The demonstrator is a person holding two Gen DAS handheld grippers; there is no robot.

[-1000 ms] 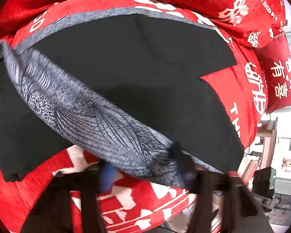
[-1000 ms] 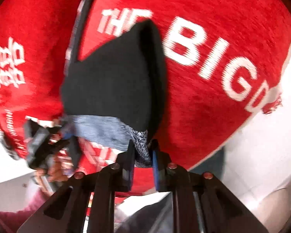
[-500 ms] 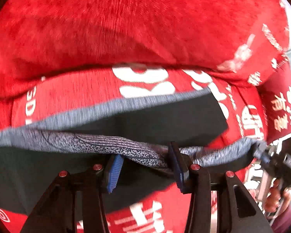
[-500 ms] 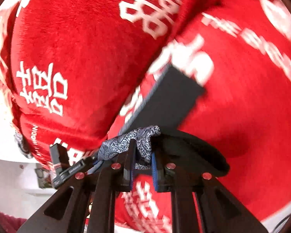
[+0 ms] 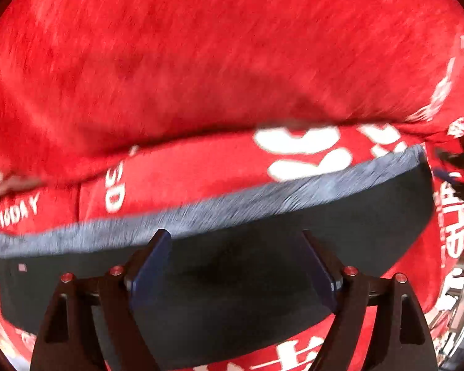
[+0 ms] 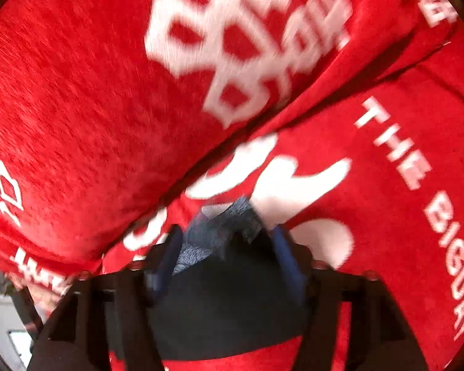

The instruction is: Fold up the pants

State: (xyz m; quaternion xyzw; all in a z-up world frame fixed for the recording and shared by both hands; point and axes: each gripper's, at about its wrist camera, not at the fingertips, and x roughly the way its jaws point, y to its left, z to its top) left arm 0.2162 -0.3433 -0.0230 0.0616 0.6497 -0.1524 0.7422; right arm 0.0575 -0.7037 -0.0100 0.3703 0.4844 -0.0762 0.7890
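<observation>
Two grippers hang over the pants (image 5: 263, 247), and both have their fingers spread wide with nothing pinched between them. In the left wrist view the left gripper (image 5: 232, 266) sits at 6 o'clock, its blue pads apart, directly above the black cloth. The pants lie flat there as a wide dark band on the red blanket (image 5: 201, 77), with a grey patterned edge (image 5: 247, 204) running along the far side from 9 o'clock to 2 o'clock. In the right wrist view the right gripper (image 6: 229, 259) is likewise released; a bunched corner of grey cloth sits between its parted fingers, loose as far as the blur allows (contact cannot be judged). The right gripper also shows faintly at 3 o'clock in the left view.

By my reading, one fold is laid down and let go. What is left is probably a further fold to make the bundle smaller, plus smoothing that rumpled corner.
</observation>
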